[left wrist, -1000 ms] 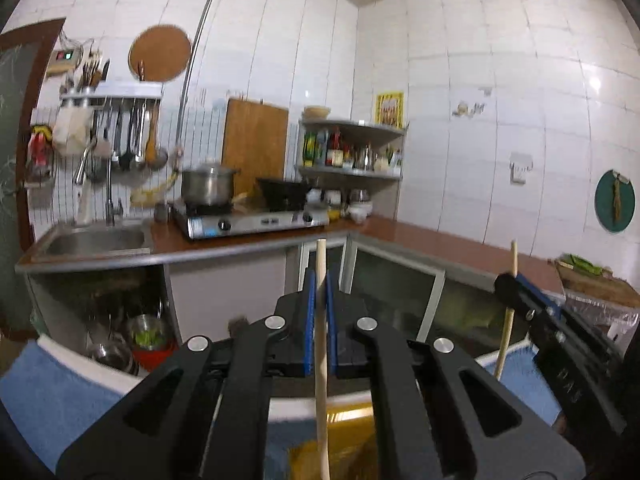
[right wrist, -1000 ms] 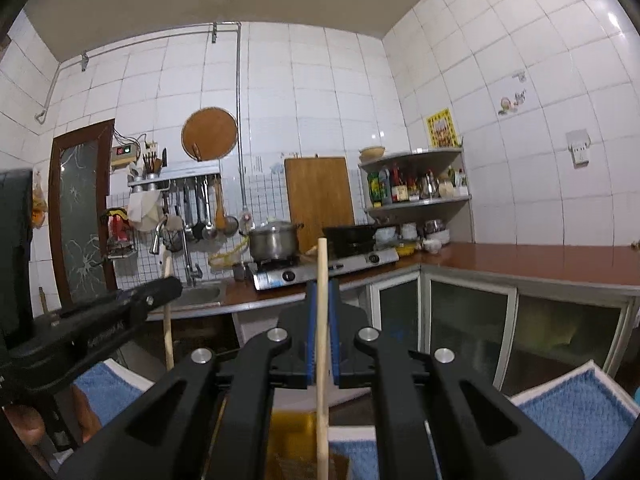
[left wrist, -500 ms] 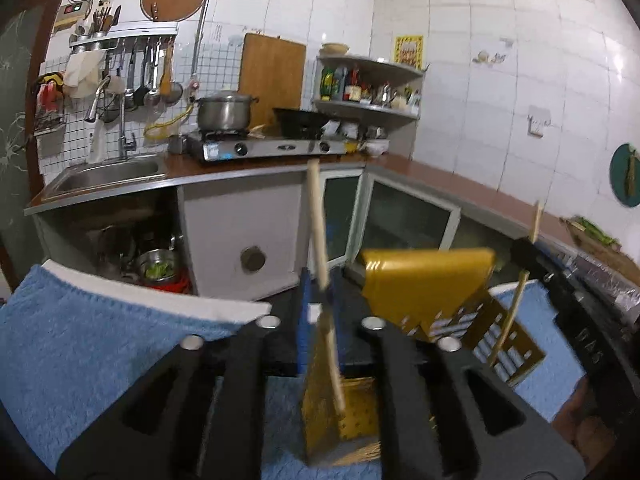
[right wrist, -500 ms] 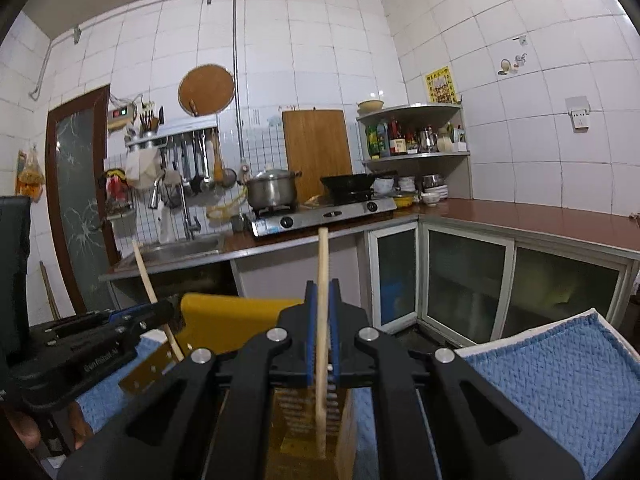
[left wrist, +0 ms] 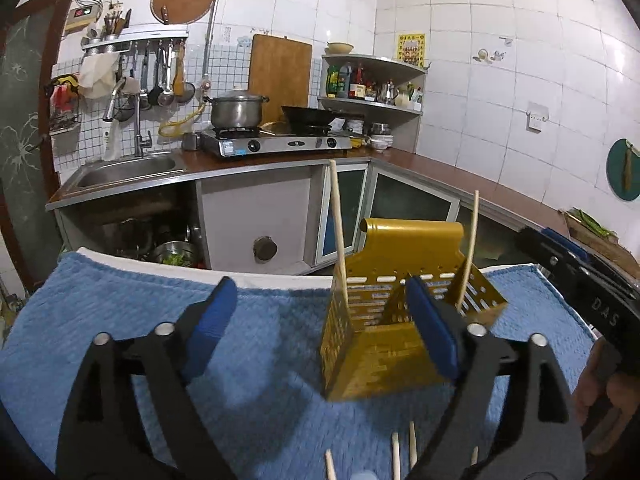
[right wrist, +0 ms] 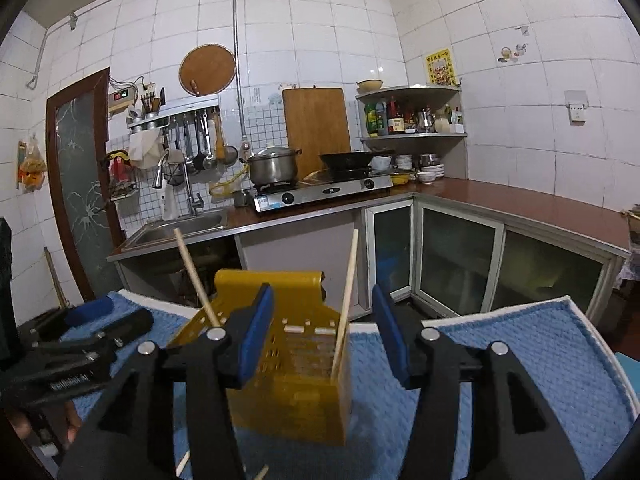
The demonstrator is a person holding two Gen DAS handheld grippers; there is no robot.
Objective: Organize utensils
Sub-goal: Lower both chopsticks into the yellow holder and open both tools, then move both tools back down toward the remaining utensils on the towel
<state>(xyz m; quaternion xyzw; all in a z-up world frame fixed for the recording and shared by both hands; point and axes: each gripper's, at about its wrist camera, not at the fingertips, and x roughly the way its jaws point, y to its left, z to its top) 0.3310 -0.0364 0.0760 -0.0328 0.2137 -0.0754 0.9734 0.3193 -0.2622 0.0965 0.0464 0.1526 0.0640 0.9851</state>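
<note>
A gold perforated utensil holder (left wrist: pixel 384 340) stands on a blue towel (left wrist: pixel 120 320); it also shows in the right wrist view (right wrist: pixel 296 392). Two wooden chopsticks stand in it, one at its left (left wrist: pixel 338 240) and one at its right (left wrist: pixel 470 248); the right wrist view shows them too (right wrist: pixel 194 276) (right wrist: pixel 346 300). My left gripper (left wrist: pixel 320 324) is open and empty just before the holder. My right gripper (right wrist: pixel 322 336) is open and empty over the holder. More chopsticks (left wrist: pixel 400 456) lie on the towel at the near edge.
The towel's white far edge (left wrist: pixel 280 280) ends before a kitchen counter with a sink (left wrist: pixel 128 168), a stove (left wrist: pixel 276 142) and a pot (left wrist: pixel 238 110). The right gripper's body (left wrist: pixel 580 292) is at the left view's right side.
Both grippers have opened and let go of their chopsticks, which now stand in the gold holder. Both grippers have dropped lower and pulled back toward the towel.
</note>
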